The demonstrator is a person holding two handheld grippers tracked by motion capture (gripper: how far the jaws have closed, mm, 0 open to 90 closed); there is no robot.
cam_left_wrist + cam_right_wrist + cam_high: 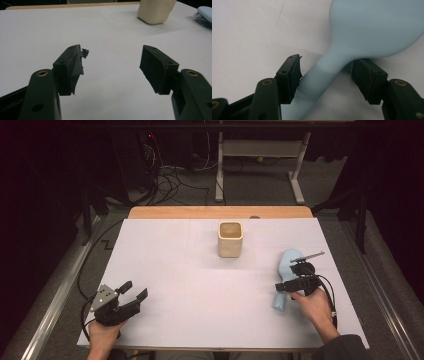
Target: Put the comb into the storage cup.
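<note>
Pale blue hairbrush (287, 279) lies on the surface's right side, handle toward you, head far. Your right gripper (325, 75) straddles the handle, jaws apart and not clamped; your left gripper (131, 295) rests spread, well apart.

Hairbrush (288, 270) right of cup (230, 239) — apart

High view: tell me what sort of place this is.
Probably a lab or workshop set up for recording. A white sheet covers the table, loose cables lie on grey carpet behind it, and another desk's metal frame stands there. Dark surroundings suggest a screened-off test bay.
</note>
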